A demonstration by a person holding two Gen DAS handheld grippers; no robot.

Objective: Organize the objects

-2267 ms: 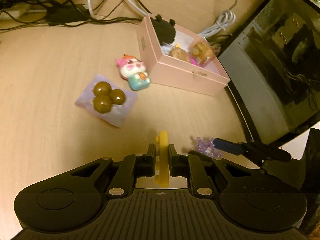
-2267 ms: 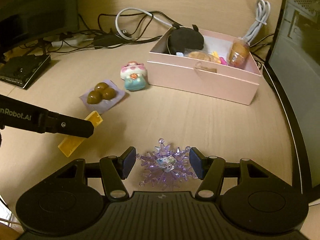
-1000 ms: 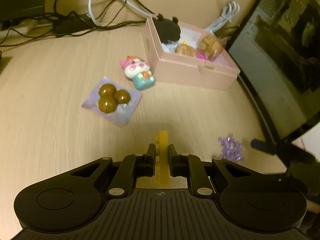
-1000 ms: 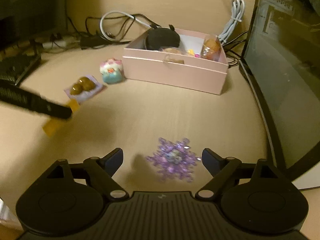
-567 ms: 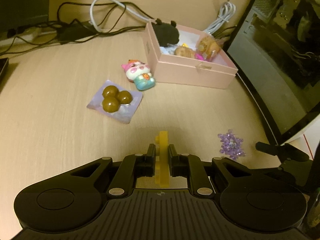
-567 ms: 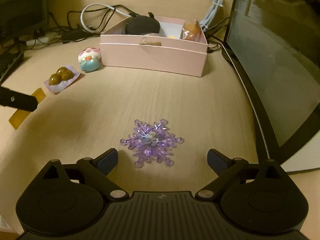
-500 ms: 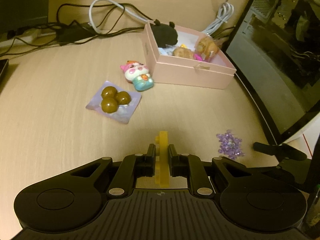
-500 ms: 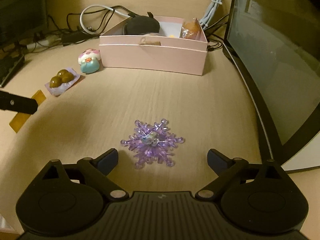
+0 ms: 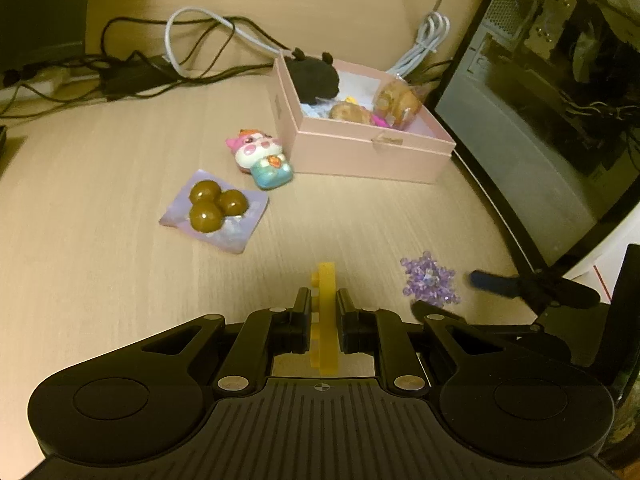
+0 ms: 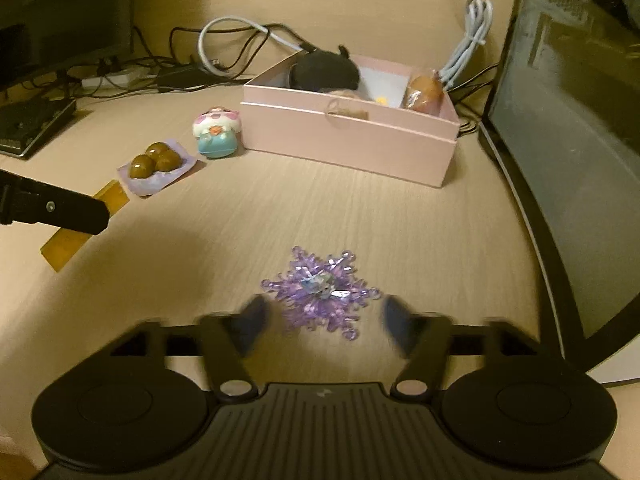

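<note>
My left gripper [image 9: 324,308] is shut on a yellow toy brick [image 9: 326,312] and holds it above the wooden desk; the brick also shows in the right wrist view [image 10: 84,220]. A purple snowflake ornament [image 10: 320,290] lies on the desk between the blurred fingers of my right gripper [image 10: 322,320], which is open around it. The snowflake also shows in the left wrist view [image 9: 430,280]. A pink open box [image 9: 360,152] at the back holds a black plush and wrapped snacks.
A pastel cat figure [image 9: 262,158] and a purple packet with three brown balls [image 9: 214,210] lie left of the box. Cables [image 9: 160,68] run along the back. A computer case with a glass side [image 9: 560,120] stands at the right.
My right gripper has moved forward onto the snowflake and its fingers have narrowed around it. My left gripper still holds the yellow brick, with little movement.
</note>
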